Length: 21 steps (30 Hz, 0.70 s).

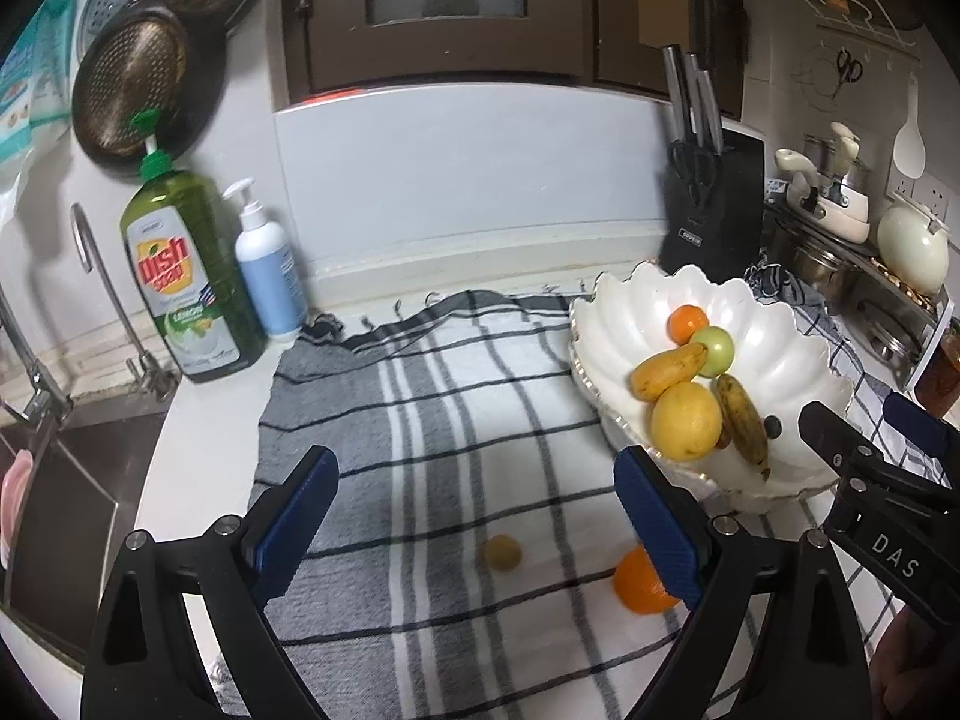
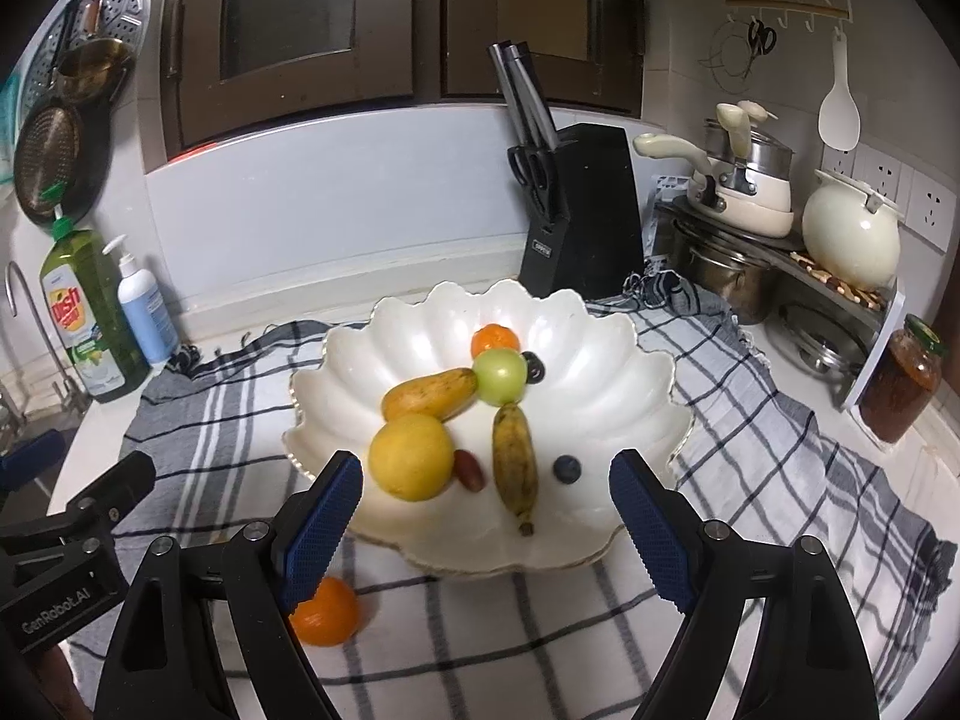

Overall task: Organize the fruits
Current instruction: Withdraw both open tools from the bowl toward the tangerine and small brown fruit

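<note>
A white scalloped bowl (image 2: pixel 600 360) stands on a checked cloth (image 1: pixel 450 420). It holds a lemon (image 2: pixel 411 456), two bananas (image 2: pixel 515 459), a green apple (image 2: pixel 500 376), a small orange (image 2: pixel 494 339), a red date (image 2: pixel 468 470) and dark berries (image 2: pixel 566 469). An orange (image 2: pixel 326 611) and a small yellowish fruit (image 1: pixel 503 552) lie on the cloth in front of the bowl. My left gripper (image 1: pixel 474 516) is open and empty above the small fruit. My right gripper (image 2: pixel 483 516) is open and empty over the bowl's near rim.
A sink with a tap (image 1: pixel 36 396) is at the left, with a dish soap bottle (image 1: pixel 180 276) and a pump bottle (image 1: pixel 267 270) beside it. A knife block (image 2: pixel 579 210) stands behind the bowl. Pots (image 2: pixel 738 180), a kettle (image 2: pixel 852 231) and a jar (image 2: pixel 903 384) are at the right.
</note>
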Motion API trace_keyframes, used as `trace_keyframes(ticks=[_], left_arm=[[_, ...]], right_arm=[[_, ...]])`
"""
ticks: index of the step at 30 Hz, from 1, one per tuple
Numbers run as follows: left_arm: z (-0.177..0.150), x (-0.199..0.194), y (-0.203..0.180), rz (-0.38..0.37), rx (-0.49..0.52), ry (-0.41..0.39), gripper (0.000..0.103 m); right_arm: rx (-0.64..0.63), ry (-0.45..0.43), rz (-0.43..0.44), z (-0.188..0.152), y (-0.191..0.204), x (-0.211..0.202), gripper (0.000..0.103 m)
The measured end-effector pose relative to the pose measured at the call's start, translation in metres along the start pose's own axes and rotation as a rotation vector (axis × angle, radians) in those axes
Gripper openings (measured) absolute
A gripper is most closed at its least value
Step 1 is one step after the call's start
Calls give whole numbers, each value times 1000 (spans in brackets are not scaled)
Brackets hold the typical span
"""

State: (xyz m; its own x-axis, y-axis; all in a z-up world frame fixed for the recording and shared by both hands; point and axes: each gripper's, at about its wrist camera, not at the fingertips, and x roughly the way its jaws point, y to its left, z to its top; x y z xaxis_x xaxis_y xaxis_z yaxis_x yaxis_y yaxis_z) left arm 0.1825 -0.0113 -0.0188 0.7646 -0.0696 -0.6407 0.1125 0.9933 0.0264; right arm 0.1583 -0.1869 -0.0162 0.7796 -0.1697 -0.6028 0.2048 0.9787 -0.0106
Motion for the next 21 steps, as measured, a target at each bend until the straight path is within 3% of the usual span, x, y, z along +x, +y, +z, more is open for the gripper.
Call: trace_keyframes(ticks=[21], left_arm=[[-59,-1,56,60,-98,63,103]], right_arm=[[-56,77,71,-52,56,15,85]])
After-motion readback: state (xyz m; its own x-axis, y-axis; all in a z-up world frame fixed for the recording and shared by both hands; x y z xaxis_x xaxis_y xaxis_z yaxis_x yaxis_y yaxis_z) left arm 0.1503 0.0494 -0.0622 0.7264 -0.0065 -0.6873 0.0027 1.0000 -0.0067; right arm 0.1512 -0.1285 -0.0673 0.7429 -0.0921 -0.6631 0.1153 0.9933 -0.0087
